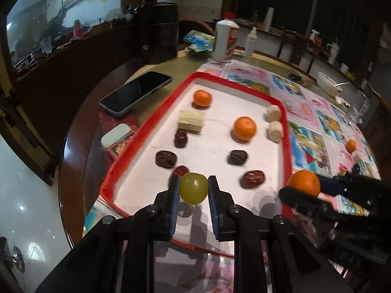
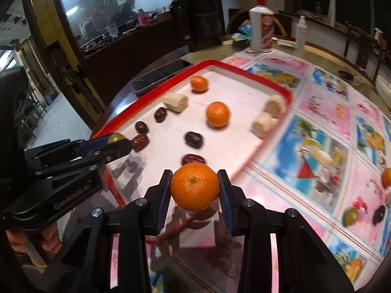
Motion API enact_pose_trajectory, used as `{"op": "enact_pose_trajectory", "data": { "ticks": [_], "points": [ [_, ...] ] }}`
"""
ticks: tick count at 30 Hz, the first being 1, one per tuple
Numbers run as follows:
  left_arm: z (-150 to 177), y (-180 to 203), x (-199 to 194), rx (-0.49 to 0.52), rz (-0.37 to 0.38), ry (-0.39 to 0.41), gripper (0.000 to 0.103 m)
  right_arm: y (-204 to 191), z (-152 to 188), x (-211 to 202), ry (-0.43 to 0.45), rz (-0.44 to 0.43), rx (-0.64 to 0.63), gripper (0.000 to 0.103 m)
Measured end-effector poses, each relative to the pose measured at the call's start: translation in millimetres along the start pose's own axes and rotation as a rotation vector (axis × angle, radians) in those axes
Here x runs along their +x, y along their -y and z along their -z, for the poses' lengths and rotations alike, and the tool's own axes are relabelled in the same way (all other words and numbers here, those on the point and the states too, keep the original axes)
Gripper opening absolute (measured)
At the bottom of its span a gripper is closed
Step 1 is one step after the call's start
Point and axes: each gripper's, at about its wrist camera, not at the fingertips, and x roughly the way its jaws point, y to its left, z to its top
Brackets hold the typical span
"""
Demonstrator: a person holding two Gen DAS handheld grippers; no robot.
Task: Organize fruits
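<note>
Fruits sit on the red tray (image 1: 146, 127) (two oranges, dark dates). Left gripper (image 1: 193, 190) squeezes a green grape (image 1: 193, 188) over the tray's near end. Right gripper (image 2: 194, 190) squeezes an orange (image 2: 194, 186) beside it.

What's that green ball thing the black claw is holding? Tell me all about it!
It is a grape, round, smooth and yellow-green, with a small shiny spot, so its skin looks glossy. The left gripper holds it, one blue-padded finger pressing each side, and nothing else touches it. It hangs in the air above the near end of the red-rimmed tray, just in front of a dark red date. From the right wrist view only its top peeks out.
</note>
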Motion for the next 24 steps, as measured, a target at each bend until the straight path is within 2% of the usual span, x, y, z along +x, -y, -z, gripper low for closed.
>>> {"op": "enact_pose_trajectory", "data": {
  "ticks": [9,24],
  "points": [
    [1,-10,24,-0.001,-0.017,-0.049,0.021,-25,0,35,-0.069,-0.015,-0.061,0.039],
    [2,-4,24,0.031,-0.041,-0.042,0.023,-25,3,49,-0.113,0.019,-0.081,0.039]
  ]
}}
